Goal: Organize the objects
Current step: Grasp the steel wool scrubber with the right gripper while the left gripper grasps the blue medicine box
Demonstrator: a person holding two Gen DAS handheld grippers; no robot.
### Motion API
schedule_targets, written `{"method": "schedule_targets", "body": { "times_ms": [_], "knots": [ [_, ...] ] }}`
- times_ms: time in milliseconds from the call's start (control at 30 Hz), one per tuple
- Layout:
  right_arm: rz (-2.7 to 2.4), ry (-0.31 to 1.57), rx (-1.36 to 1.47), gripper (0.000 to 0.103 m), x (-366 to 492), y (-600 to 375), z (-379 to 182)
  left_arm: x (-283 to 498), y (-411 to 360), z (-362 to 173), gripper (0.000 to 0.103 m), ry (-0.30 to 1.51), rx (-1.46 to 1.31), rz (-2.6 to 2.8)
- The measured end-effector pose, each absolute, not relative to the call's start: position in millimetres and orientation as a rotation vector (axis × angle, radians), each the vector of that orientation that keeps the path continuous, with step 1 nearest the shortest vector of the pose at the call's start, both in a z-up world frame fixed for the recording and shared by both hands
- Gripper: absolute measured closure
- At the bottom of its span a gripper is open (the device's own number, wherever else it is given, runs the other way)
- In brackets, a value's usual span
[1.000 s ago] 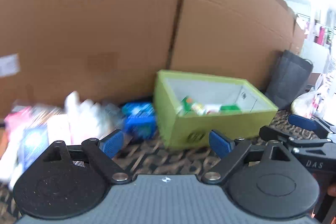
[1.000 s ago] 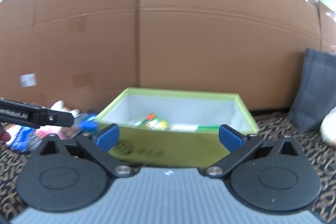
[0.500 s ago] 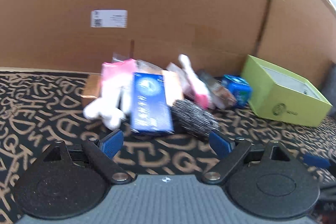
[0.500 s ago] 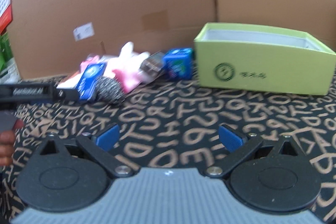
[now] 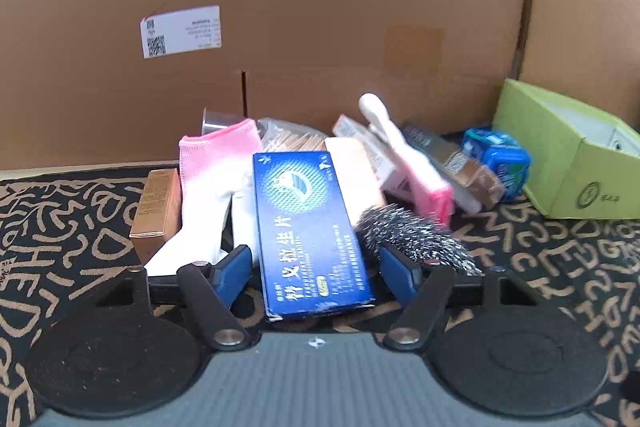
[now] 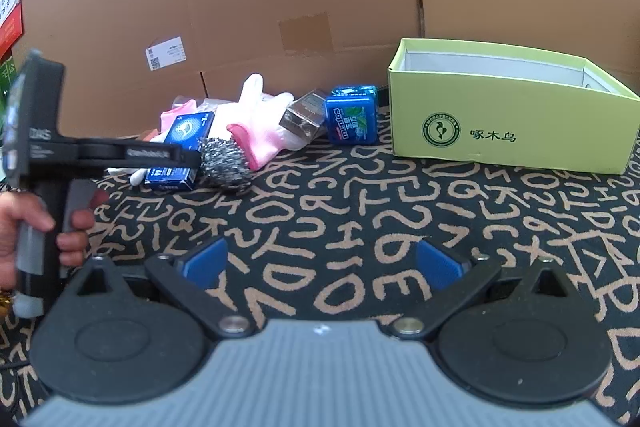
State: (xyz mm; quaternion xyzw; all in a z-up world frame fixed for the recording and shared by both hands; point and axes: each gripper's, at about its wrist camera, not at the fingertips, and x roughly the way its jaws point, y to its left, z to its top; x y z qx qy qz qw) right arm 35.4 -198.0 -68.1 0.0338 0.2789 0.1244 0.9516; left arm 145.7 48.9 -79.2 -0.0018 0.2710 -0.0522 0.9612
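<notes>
Our left gripper (image 5: 316,267) has been closing, fingers straddling the blue box (image 5: 308,231), seemingly not yet touching; our right gripper (image 6: 322,263) hangs released above the table (image 6: 360,211).

The left wrist camera sits low and close over the blue box (image 5: 310,231), facing the cardboard wall (image 5: 320,7). The right wrist camera looks from farther back across the patterned mat (image 6: 360,211). Both views share the pile and the green box (image 6: 508,123).
</notes>
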Motion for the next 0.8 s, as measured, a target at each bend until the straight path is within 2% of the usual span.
{"method": "schedule_targets", "body": {
  "times_ms": [33,67,167,233,300,367,567,633,667,800],
  "knots": [
    [0.259,0.566,0.068,0.000,36,-197,-67,149,50,-82,0.030,0.564,-0.005,-0.112],
    [0.268,0.564,0.067,0.000,38,-196,-66,152,53,-84,0.039,0.581,-0.013,-0.123],
    [0.306,0.543,0.050,0.000,45,-188,-61,148,61,-84,0.040,0.609,-0.050,-0.149],
    [0.344,0.528,0.020,0.004,54,-179,-58,136,66,-80,0.040,0.618,-0.052,-0.173],
    [0.381,0.525,-0.025,0.016,67,-167,-58,120,70,-77,0.040,0.631,-0.040,-0.196],
    [0.414,0.535,-0.059,0.020,82,-155,-60,100,74,-75,0.040,0.632,-0.029,-0.218],
    [0.507,0.568,-0.064,0.042,127,-118,-64,57,82,-75,0.040,0.631,-0.003,-0.233],
    [0.521,0.582,-0.067,0.055,139,-106,-68,53,83,-75,0.040,0.632,-0.001,-0.238],
    [0.518,0.592,-0.074,0.071,144,-101,-71,52,83,-76,0.040,0.632,-0.003,-0.244],
    [0.500,0.608,-0.055,0.075,138,-109,-72,52,83,-76,0.040,0.624,0.014,-0.241]
  ]
}}
